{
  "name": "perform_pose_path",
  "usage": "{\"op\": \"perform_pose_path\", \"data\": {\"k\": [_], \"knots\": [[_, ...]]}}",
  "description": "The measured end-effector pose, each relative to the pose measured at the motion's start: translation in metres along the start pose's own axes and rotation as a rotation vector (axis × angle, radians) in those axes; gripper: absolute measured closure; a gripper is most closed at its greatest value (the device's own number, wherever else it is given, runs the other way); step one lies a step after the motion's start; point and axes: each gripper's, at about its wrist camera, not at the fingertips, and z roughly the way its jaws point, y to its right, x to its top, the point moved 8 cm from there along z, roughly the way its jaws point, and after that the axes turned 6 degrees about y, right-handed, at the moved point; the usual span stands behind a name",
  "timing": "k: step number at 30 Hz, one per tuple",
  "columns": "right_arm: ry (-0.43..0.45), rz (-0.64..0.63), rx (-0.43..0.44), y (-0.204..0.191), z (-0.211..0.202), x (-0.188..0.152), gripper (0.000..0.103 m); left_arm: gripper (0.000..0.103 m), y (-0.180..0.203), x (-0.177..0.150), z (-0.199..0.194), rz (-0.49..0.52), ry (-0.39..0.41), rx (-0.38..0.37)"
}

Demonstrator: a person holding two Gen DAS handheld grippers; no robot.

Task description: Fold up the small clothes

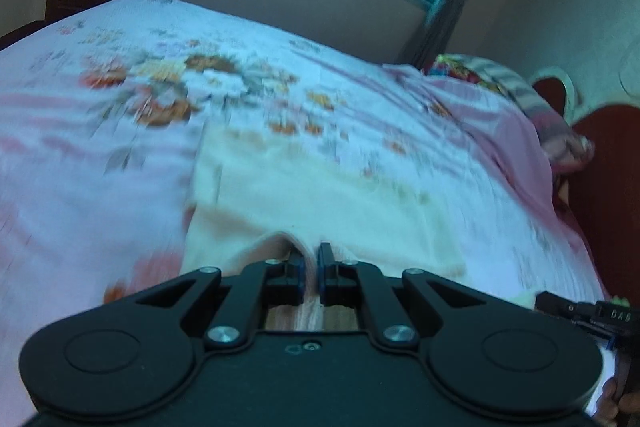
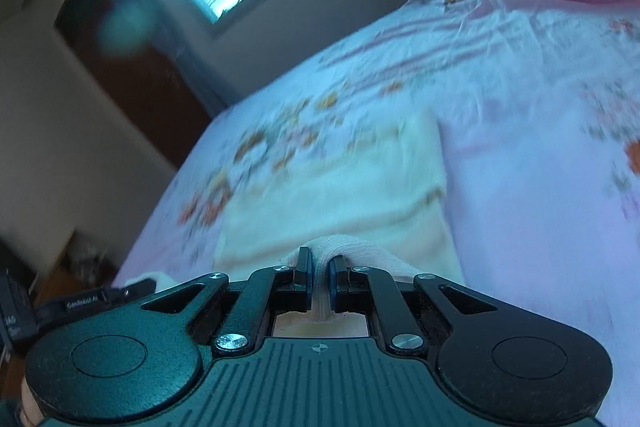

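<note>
Now the left claw is pressed together on a ribbed edge of the cream garment, a fold of the cloth pinched between its blue pads. Likewise the right claw pinches a bunched edge of the same cream garment. Beyond both claws the garment lies spread flat on the bed's floral bedsheet, blurred in both views.

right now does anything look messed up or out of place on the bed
Nothing stands out. The cream knit garment lies on the floral pink bedsheet, its near edge pinched by the left gripper and right gripper. Both views are blurred.
</note>
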Motion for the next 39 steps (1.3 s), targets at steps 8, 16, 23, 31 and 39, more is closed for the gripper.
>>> {"op": "perform_pose_path", "data": {"k": [8, 16, 23, 31, 39], "knots": [[0.038, -0.024, -0.072, 0.045, 0.127, 0.076, 0.096, 0.098, -0.010, 0.064, 0.127, -0.063, 0.030, 0.062], [-0.058, 0.039, -0.201, 0.111, 0.227, 0.076, 0.095, 0.089, -0.062, 0.042, 0.209, -0.188, -0.110, 0.219], [-0.067, 0.048, -0.170, 0.102, 0.234, 0.095, 0.069, 0.083, -0.056, 0.089, 0.203, -0.117, -0.041, 0.236], [-0.001, -0.023, -0.184, 0.087, 0.206, 0.114, 0.021, 0.078, -0.056, 0.075, 0.187, 0.006, -0.103, 0.248], [-0.037, -0.143, -0.188, 0.078, 0.178, 0.057, 0.021, 0.078, -0.055, 0.011, 0.174, 0.241, -0.210, 0.291]]}}
